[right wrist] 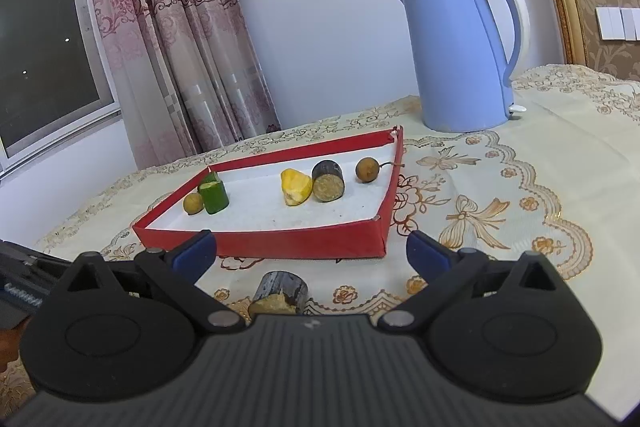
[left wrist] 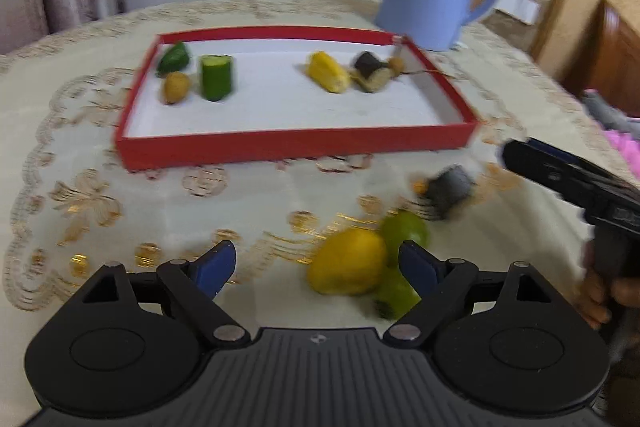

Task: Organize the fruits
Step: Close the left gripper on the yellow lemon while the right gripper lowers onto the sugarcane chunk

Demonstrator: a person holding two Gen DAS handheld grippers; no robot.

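Plainly, the only readable writing is the pale "Midea" mark near the top of the smooth blue kettle (right wrist: 460,55), which stands upright with its white-edged handle to the right, behind the far right corner of the red tray (right wrist: 304,241).

The tray is a shallow rectangular cardboard box with a white floor, resting on the surface (right wrist: 520,155) under a cream cloth embroidered with gold flowers and bows. At its left end sit a cut cucumber piece (right wrist: 214,193) standing on end, a small round brownish fruit (right wrist: 193,203) just beside it, and a darker green piece (left wrist: 173,58) behind. Toward the right lie a yellow wedge (right wrist: 295,186), a dark-skinned cylinder (right wrist: 328,181) on its side with its pale fibrous cut face toward the right wrist camera, and a round brown fruit (right wrist: 367,169) whose thin stem points right.

Outside the tray, another dark cylinder (right wrist: 278,293) lies near the front wall. A yellow fruit (left wrist: 347,262) and green fruits (left wrist: 404,231) cluster together, blurred.

The left gripper (left wrist: 316,267) has its blue-padded fingers spread wide, the yellow fruit between them but untouched by either pad. The right gripper (right wrist: 310,251) is likewise released, holding nothing.
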